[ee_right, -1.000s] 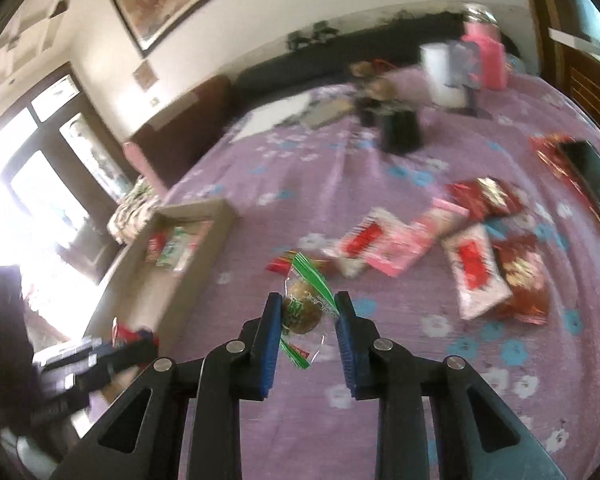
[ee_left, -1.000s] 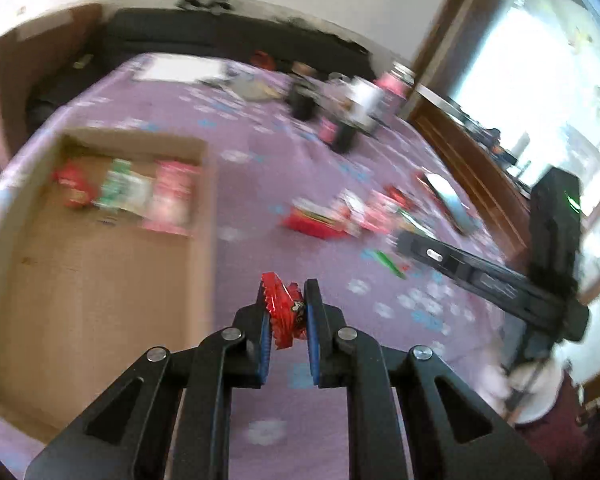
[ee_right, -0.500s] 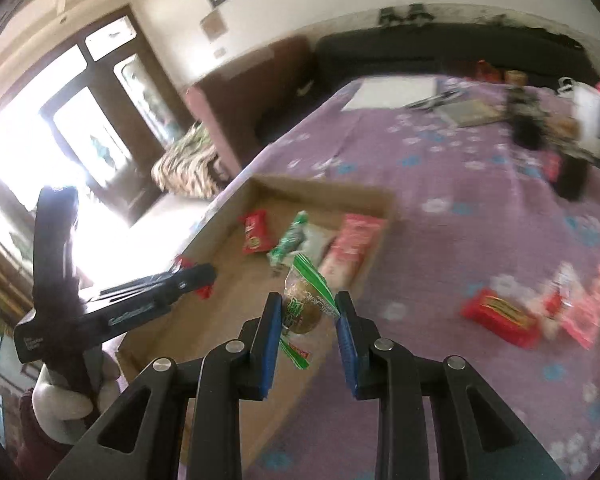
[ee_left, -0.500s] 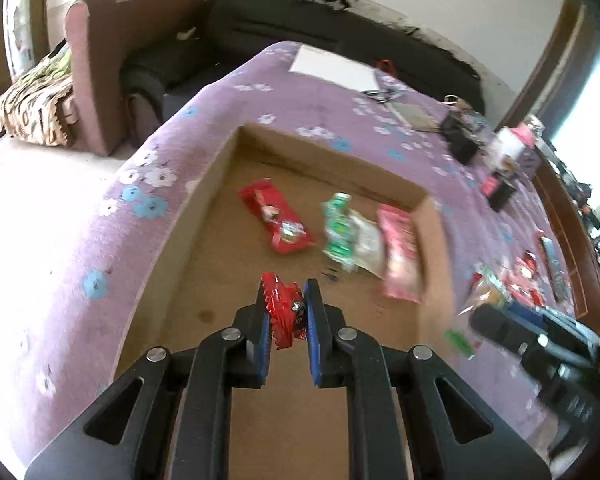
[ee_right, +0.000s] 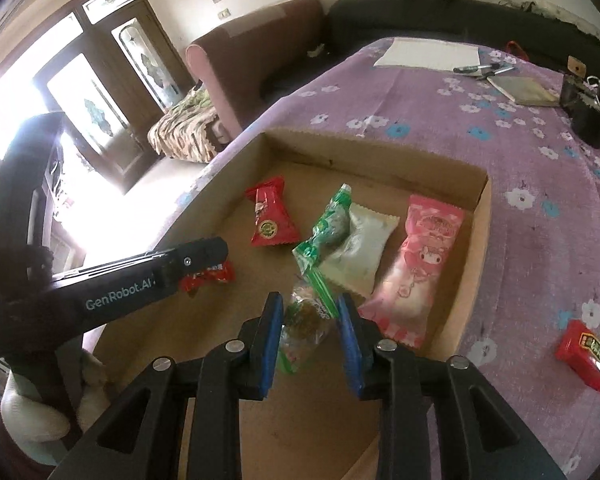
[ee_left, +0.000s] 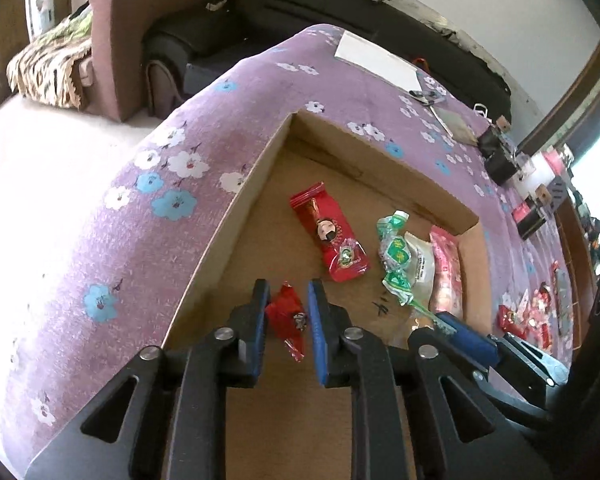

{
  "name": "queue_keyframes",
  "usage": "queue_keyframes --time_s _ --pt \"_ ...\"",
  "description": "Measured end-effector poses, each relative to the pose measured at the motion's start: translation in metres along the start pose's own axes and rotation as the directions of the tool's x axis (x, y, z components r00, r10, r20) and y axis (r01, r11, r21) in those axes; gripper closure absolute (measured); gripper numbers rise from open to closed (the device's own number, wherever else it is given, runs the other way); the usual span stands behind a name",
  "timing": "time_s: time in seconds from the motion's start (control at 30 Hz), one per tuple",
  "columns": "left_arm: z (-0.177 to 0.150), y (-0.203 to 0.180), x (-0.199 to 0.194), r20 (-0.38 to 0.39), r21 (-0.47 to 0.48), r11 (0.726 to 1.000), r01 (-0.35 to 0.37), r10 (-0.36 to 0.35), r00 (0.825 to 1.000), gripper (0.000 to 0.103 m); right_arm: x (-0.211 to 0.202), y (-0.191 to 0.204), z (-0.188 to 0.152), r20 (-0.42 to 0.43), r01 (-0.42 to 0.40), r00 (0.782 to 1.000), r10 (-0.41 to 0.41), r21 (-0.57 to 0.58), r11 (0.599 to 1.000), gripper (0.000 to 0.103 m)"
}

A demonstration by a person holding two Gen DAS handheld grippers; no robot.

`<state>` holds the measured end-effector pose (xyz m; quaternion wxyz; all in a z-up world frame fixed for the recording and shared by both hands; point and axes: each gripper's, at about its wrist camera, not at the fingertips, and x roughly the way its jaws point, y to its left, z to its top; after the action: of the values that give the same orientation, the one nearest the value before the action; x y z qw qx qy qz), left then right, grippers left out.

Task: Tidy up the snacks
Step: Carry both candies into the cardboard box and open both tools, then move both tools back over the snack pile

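Observation:
A cardboard box (ee_left: 260, 168) (ee_right: 380, 148) sits on the purple flowered cloth. Inside lie a red packet (ee_left: 332, 240), a green twist candy (ee_left: 396, 256), a white packet (ee_right: 360, 248) and a pink packet (ee_right: 416, 272). My left gripper (ee_left: 288, 284) hangs low over the box's near left floor. Its jaws are opening and a small red candy (ee_left: 286, 316) sits loose between them. My right gripper (ee_right: 309, 298) is beside it to the right, over the box's near side. Its jaws are also opening, with a clear green-striped candy (ee_right: 304, 320) slipping down between the pads.
More loose snacks lie on the cloth (ee_right: 520, 160) right of the box, among them a red one (ee_right: 588, 352). At the far end are a white sheet (ee_right: 428, 54), pens, a notebook and black holders (ee_right: 584, 120). Beyond the table stand a sofa and an armchair.
Both grippers swung left from the snack pile to over the box and sank toward its floor. Both jaws have loosened; the red candy and the green-striped candy sit lower between the pads.

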<state>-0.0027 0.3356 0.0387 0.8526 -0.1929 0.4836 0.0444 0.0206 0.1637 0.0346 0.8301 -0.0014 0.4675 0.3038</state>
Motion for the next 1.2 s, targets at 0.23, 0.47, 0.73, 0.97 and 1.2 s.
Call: queue_keyframes --time_s 0.23,0.47,0.73,0.97,1.2 --pt "-0.005 0.004 -0.027 0.065 -0.040 0.999 0.037 -0.035 0.997 0.074 -0.020 0.008 -0.002 0.053 0.041 0.998 -0.039 -0.037 0.998 0.070" --pt "-0.027 -0.018 -0.076 0.191 0.003 1.000 0.030 -0.030 0.981 0.056 -0.082 0.018 -0.018 0.229 0.199 0.958 -0.173 -0.092 0.976 0.051" --pt "-0.066 -0.068 -0.112 0.323 0.103 0.994 -0.030 -0.005 0.946 0.040 -0.129 -0.001 -0.045 0.326 0.377 0.885 -0.333 -0.082 0.923 0.045" --pt "-0.086 -0.115 -0.119 0.342 0.197 0.979 -0.047 -0.024 0.939 0.040 -0.158 -0.030 -0.068 0.366 0.456 0.834 -0.412 -0.039 0.889 0.041" --pt "-0.105 -0.157 -0.117 0.358 0.261 0.961 -0.096 -0.004 0.934 0.040 -0.182 -0.074 -0.087 0.363 0.493 0.805 -0.469 0.030 0.870 0.039"
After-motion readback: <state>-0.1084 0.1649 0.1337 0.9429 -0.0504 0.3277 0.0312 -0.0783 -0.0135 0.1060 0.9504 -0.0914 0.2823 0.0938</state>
